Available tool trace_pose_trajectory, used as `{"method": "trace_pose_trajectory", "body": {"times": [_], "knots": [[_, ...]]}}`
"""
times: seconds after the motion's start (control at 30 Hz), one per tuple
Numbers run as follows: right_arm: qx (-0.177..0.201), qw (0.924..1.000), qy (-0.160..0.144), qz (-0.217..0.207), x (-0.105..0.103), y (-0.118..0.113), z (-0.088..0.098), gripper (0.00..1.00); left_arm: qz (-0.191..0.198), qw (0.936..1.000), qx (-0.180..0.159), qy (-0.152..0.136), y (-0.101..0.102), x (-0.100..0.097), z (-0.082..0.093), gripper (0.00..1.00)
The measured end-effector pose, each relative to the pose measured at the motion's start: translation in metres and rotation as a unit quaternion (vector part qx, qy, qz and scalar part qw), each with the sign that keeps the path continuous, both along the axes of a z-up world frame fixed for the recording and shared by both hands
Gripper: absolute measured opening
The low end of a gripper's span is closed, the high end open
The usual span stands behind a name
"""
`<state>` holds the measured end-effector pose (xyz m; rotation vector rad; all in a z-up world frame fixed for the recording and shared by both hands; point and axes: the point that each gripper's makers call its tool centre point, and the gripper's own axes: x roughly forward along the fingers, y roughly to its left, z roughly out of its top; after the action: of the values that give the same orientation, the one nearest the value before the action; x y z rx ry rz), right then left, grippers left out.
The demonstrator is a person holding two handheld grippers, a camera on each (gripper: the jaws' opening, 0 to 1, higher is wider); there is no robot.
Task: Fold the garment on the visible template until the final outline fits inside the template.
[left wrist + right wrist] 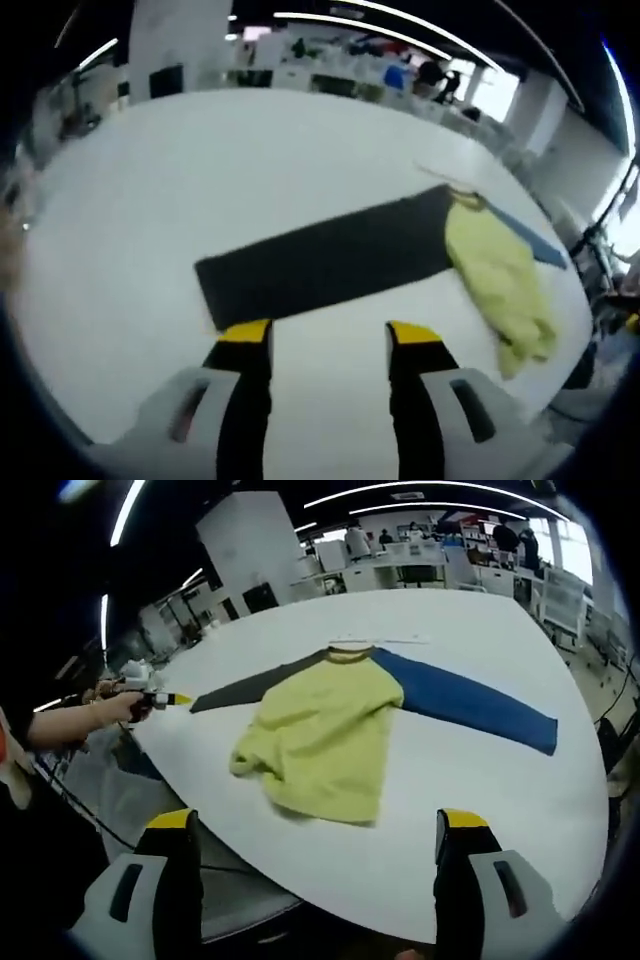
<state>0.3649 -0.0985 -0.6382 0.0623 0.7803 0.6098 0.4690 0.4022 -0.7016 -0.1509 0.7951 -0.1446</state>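
Honestly, both grippers [329,332] [313,820] hang wide apart holding nothing, so grabbing the dark sleeve [325,260] carelessly could bunch the shirt [325,730] off the table [480,810].

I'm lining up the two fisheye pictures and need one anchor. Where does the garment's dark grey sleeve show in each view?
Left gripper view: the dark grey sleeve runs across the middle as a long band, just beyond the open left gripper.
Right gripper view: the sleeve is left of centre, reaching from the collar toward the other gripper.
Shared landmark: the yellow body of the garment, which the sleeve joins.
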Motion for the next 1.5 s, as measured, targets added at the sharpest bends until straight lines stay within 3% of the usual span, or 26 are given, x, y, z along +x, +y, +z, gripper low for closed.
{"method": "trace_pose_trajectory", "body": {"times": [0.47, 0.77, 1.07, 1.27, 1.4, 1.5], "knots": [[0.013, 0.9997, -0.014, 0.015, 0.003, 0.001, 0.007, 0.98, -0.066, 0.9964, -0.029, -0.044, -0.076, -0.033, 0.053, 0.57], [0.016, 0.9995, -0.022, 0.013, 0.000, -0.002, 0.009, 0.98, -0.100, 0.9928, -0.038, -0.054, -0.111, -0.059, 0.071, 0.65], [0.010, 0.9994, -0.024, 0.021, -0.005, -0.003, 0.010, 0.98, -0.136, 0.9881, -0.040, -0.058, -0.146, -0.084, 0.082, 0.69], [0.009, 0.9993, -0.028, 0.021, -0.005, -0.005, 0.012, 0.98, -0.162, 0.9847, -0.032, -0.055, -0.161, -0.096, 0.085, 0.71], [0.009, 0.9993, -0.028, 0.023, -0.007, -0.005, 0.012, 0.97, -0.165, 0.9837, -0.044, -0.056, -0.169, -0.104, 0.088, 0.73], [0.003, 0.9993, -0.026, 0.026, -0.010, -0.005, 0.008, 0.97, -0.176, 0.9831, -0.019, -0.045, -0.171, -0.114, 0.080, 0.76]]}}
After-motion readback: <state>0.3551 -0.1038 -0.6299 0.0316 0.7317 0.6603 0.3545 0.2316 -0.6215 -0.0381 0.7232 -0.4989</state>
